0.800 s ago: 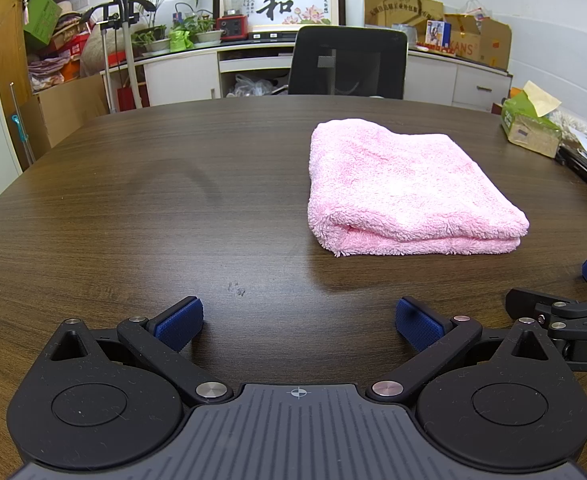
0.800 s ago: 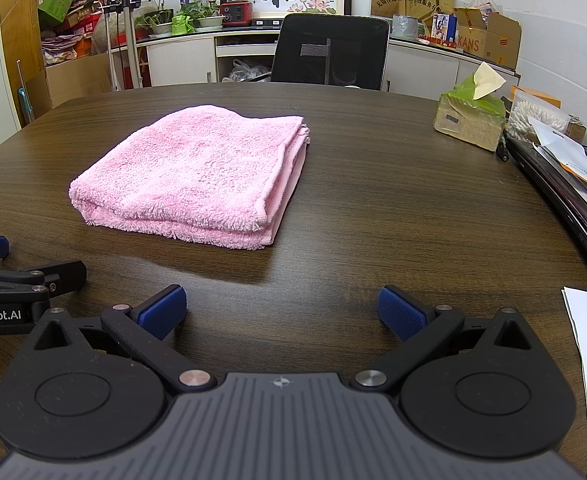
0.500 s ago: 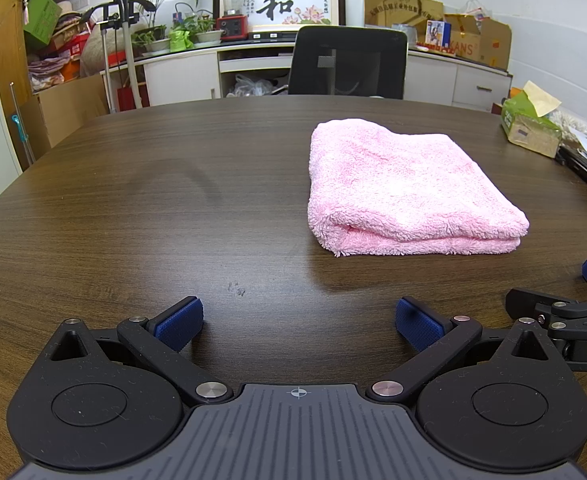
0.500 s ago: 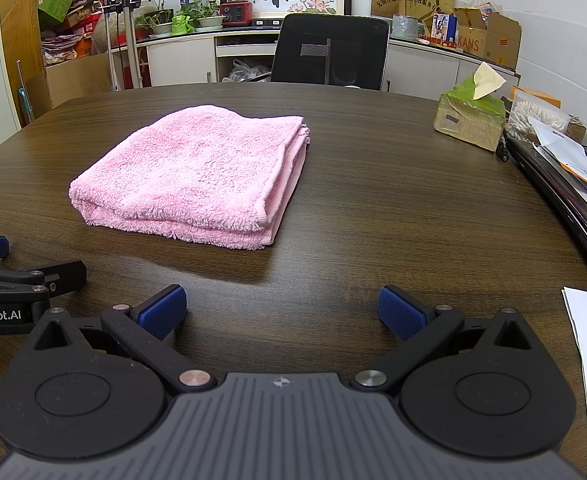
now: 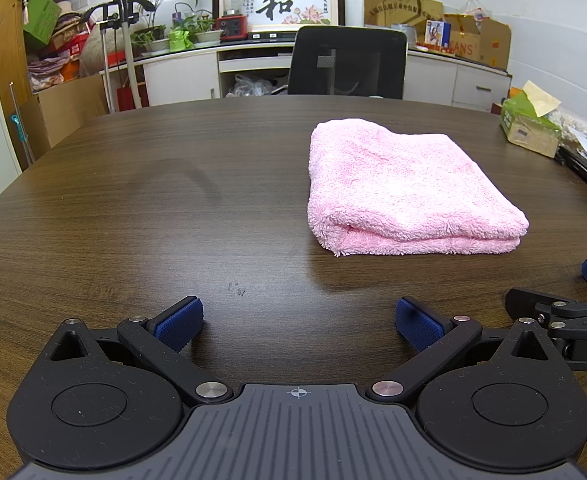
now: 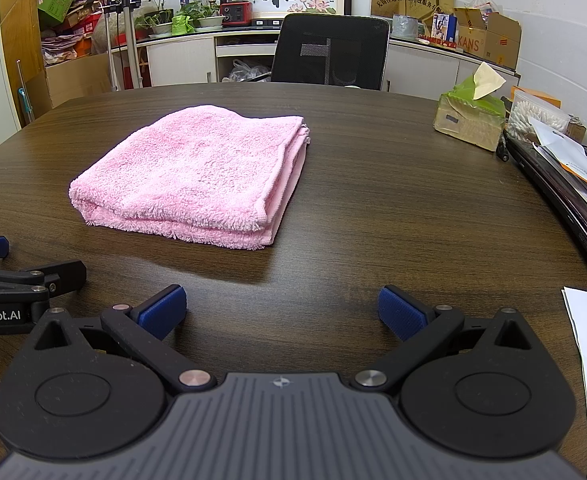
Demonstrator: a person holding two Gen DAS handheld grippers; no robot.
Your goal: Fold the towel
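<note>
Pink and fluffy, the towel [image 5: 405,188] lies on the dark wood table [image 5: 133,208] as a compact, layered rectangle — from the left wrist view its near edge shows a rounded fold over stacked layers, and from the right wrist view the hemmed edges line up along its right side, one over another. It looks to me as if the folding is already done, or very nearly so: I count several thicknesses, the corners sit fairly square, and nothing trails loose. At most one more halving could be left, if a smaller bundle is wanted. The left tool [image 5: 298,322] sits low over bare table in front of the towel and to its left, blue pads spread wide with nothing between them. The right tool [image 6: 281,312] is just beside it, likewise spread wide and empty, the towel ahead and to its left. Neither touches the cloth — both are well short of it. A tissue box [image 6: 469,120] and papers lie off to the right, clear of the work.
</note>
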